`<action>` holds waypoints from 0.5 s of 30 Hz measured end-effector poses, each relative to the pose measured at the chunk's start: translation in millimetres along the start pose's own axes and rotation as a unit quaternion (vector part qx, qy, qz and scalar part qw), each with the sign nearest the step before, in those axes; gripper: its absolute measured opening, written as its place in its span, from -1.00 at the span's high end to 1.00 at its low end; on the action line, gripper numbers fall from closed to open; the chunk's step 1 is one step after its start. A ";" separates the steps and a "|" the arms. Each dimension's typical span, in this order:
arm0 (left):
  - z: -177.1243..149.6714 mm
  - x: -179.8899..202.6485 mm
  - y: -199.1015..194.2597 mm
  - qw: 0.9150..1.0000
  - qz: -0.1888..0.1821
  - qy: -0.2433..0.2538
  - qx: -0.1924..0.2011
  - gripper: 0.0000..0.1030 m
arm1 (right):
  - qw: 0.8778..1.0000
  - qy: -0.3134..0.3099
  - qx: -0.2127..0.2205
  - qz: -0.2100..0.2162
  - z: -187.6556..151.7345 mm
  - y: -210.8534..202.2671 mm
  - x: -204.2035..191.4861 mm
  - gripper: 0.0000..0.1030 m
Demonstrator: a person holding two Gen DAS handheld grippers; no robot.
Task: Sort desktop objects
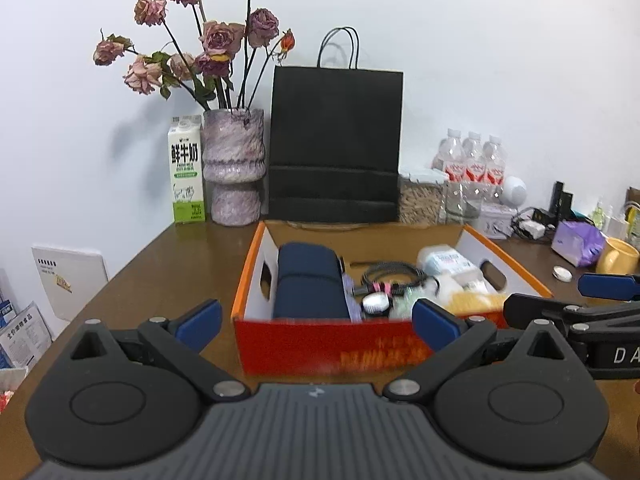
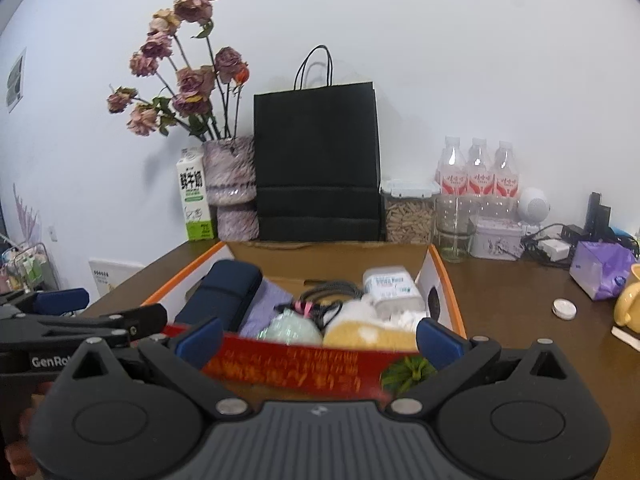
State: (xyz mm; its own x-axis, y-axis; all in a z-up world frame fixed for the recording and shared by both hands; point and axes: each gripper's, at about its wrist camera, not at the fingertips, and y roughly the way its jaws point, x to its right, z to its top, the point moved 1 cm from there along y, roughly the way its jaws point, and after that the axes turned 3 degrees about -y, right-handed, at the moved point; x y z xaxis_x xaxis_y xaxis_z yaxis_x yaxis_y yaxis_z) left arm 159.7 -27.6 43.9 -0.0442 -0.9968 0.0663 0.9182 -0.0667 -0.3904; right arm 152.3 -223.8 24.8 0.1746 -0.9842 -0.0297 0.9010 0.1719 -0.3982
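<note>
Left wrist view looks over the wide-spread, empty left gripper (image 1: pixel 316 322) toward an open red-and-orange cardboard box (image 1: pixel 328 350) on the brown wooden table (image 1: pixel 172 264). The box already holds a dark navy fabric case (image 1: pixel 310 286), a coiled black cable (image 1: pixel 390 274), a white wrapped packet (image 1: pixel 448 262) and a soft yellow cloth (image 1: pixel 476 304), so the sorting looks largely done; both tools hang back from its near wall, probably clearing it. The right gripper (image 1: pixel 560 298) shows here from the side, and its blue pads stand apart.

Right wrist view confirms that: the right gripper (image 2: pixel 320 340) is spread wide with nothing between its fingers. It also shows what the other view hides or blurs: a pale green round object (image 2: pixel 290 330) inside the box and a small green leafy plant (image 2: pixel 408 372) just before its front wall. A small white round lid (image 2: pixel 564 309) and a yellow mug (image 2: pixel 628 304) sit on the table outside the box, perhaps unsorted.
</note>
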 end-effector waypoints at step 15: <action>-55.8 1.6 -54.8 0.998 -0.025 0.005 -0.049 -1.00 | 0.999 -0.009 -0.033 0.004 -50.0 -60.3 -18.9 -1.00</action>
State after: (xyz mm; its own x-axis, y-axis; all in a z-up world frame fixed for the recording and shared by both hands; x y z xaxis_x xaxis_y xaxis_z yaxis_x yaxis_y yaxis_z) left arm 87.4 -28.0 14.1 -0.0941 -0.9924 0.0796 0.8718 -0.1208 -0.4747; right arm 74.9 -217.7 3.6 0.1900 -0.9816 -0.0171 0.8714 0.1766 -0.4576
